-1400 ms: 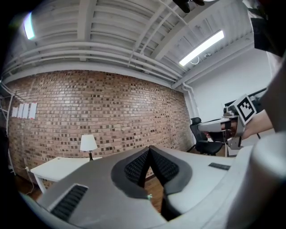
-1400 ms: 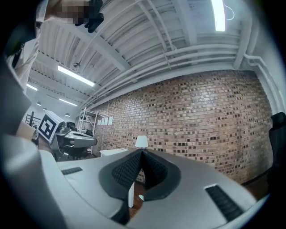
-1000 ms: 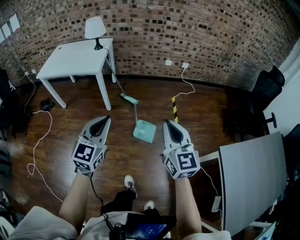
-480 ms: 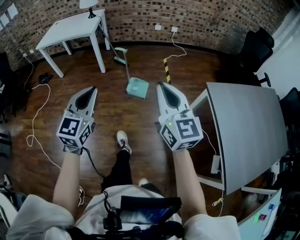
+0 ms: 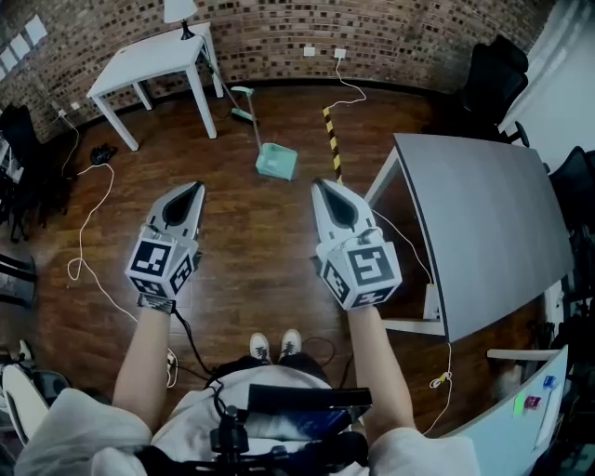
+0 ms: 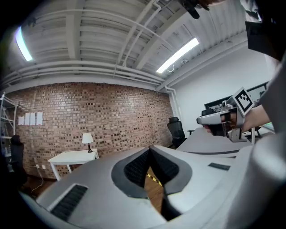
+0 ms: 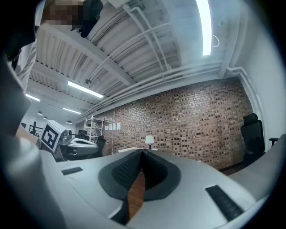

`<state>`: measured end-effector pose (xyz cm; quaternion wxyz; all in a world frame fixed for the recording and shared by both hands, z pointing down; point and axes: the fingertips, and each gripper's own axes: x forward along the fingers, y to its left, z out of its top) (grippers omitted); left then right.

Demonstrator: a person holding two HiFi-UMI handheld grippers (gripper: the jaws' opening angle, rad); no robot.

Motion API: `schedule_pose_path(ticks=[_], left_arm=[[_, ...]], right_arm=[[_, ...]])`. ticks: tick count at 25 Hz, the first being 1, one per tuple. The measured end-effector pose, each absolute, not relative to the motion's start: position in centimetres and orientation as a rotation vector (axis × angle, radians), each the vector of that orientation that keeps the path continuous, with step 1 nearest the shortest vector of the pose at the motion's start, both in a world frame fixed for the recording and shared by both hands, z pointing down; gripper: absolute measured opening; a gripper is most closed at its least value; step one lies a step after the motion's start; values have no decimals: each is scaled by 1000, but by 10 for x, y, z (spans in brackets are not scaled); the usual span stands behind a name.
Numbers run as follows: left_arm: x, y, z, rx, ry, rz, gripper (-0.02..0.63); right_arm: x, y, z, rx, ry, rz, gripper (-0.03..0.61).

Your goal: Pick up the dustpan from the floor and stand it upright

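Note:
A mint-green dustpan [image 5: 277, 162] lies flat on the wooden floor, its long handle [image 5: 253, 125] running back toward a green brush head [image 5: 243, 103] near the white table. Both grippers are held out level, well short of the dustpan. My left gripper [image 5: 196, 189] is shut and empty, to the near left of the pan. My right gripper [image 5: 319, 185] is shut and empty too, just near and right of the pan. In the left gripper view [image 6: 150, 148] and the right gripper view [image 7: 142, 153] the jaws meet at their tips with nothing between them.
A white table [image 5: 153, 58] with a lamp [image 5: 179, 13] stands at the far left by the brick wall. A grey desk [image 5: 483, 223] fills the right side, office chairs [image 5: 493, 74] behind it. Black-yellow tape [image 5: 332, 141] and white cables [image 5: 88, 232] lie on the floor.
The whole view has pulled back: dustpan and white table now sit farther up the frame, and more of the grey desk shows on the right. Both grippers stayed shut.

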<state>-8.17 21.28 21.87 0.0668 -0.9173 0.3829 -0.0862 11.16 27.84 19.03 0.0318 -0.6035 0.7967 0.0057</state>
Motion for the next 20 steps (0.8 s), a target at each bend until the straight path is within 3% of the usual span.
schedule_pose_path(ticks=[20], left_arm=[[-109, 240, 193, -2749, 1129, -217, -3]], right_arm=[[58, 297, 165, -1859, 2496, 117, -8]])
